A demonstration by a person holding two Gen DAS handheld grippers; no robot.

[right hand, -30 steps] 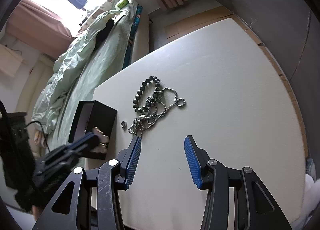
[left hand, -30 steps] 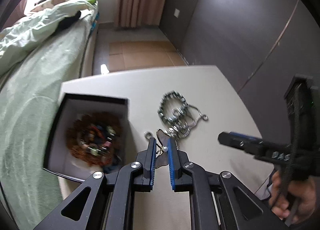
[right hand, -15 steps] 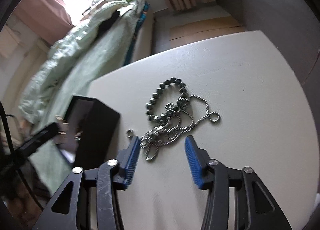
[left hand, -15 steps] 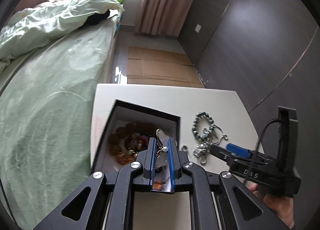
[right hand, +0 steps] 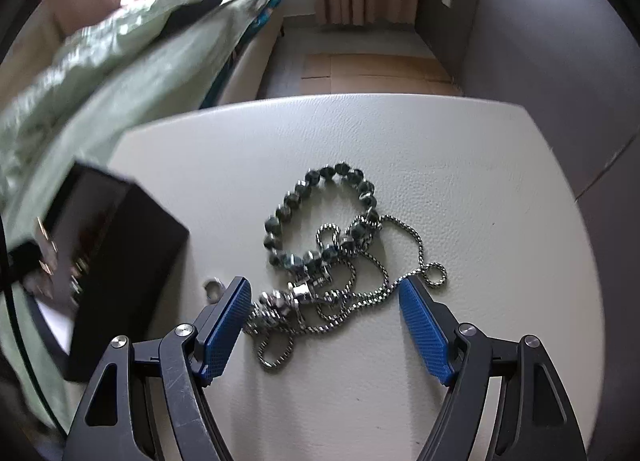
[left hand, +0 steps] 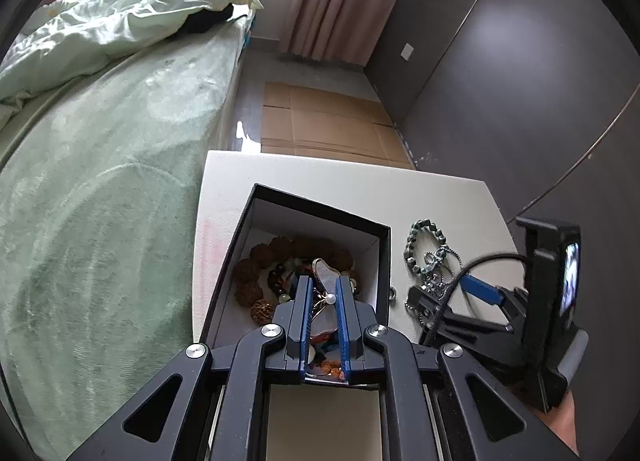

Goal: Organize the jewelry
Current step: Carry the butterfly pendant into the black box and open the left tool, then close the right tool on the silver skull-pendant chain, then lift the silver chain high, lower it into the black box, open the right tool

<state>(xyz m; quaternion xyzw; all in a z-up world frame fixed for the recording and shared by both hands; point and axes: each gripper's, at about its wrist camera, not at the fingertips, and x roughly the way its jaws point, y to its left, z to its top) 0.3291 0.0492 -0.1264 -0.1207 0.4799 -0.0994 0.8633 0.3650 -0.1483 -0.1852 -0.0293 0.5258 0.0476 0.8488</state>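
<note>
I hold a pearl-set metal ornament [left hand: 325, 293] clenched in the left gripper [left hand: 323, 303] over the part-filled black box [left hand: 316, 205]; right gripper [right hand: 325, 317] spread wide over the bead bracelet [right hand: 320, 217], chain necklace [right hand: 360, 289] and ring [right hand: 213, 287] left on the table [right hand: 460, 181].

Left gripper [left hand: 324, 301]: black angular linkage arms with silver round screws, slim fingers [left hand: 303, 309] faced with ribbed blue pads. Right gripper [right hand: 324, 325]: same black frame, scratched on the arm at 7 o'clock, silver screws, blue textured pads. In the left wrist view, at 4 o'clock, it carries a black cable and a small lit screen, bare skin below
</note>
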